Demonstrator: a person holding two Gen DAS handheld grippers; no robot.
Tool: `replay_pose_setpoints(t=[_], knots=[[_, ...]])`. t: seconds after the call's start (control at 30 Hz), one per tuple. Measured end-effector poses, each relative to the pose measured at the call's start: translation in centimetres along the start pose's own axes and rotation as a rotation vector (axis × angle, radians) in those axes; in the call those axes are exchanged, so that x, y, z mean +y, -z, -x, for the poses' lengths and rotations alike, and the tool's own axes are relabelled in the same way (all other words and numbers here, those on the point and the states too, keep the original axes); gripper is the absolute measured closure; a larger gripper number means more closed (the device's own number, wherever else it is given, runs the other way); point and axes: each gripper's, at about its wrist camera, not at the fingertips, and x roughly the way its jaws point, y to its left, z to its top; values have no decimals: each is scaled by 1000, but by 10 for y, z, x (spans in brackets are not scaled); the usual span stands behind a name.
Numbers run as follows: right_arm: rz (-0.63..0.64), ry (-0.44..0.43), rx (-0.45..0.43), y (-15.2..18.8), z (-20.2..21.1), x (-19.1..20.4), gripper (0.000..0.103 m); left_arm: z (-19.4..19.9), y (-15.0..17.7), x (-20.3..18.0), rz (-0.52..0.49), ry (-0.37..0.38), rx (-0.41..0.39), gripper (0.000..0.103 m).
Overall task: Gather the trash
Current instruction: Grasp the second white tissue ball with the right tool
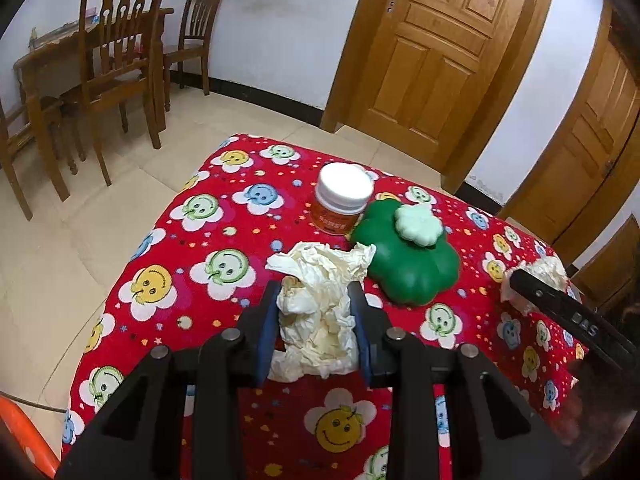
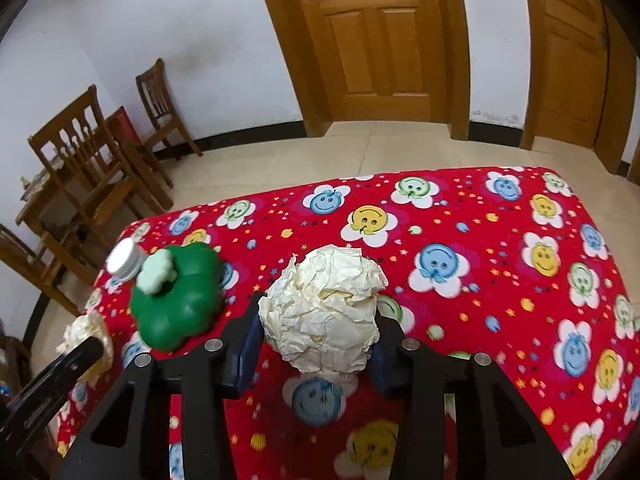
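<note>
My left gripper is shut on a crumpled cream paper wad, held over the red smiley-face tablecloth. My right gripper is shut on a second, rounder crumpled paper ball above the same cloth. The right gripper with its wad shows at the right edge of the left wrist view. The left gripper with its wad shows at the left edge of the right wrist view.
A green flower-shaped container with a pale green knob lies on the cloth beside a white-lidded orange jar; both show in the right wrist view. Wooden chairs, a table and doors stand beyond.
</note>
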Motion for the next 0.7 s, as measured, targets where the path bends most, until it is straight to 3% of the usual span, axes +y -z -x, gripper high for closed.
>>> replay_pose_setpoints(t=[0.7], knots=[[-32, -23, -105, 40, 150, -30, 57, 61, 15, -68, -116, 122, 8, 70]])
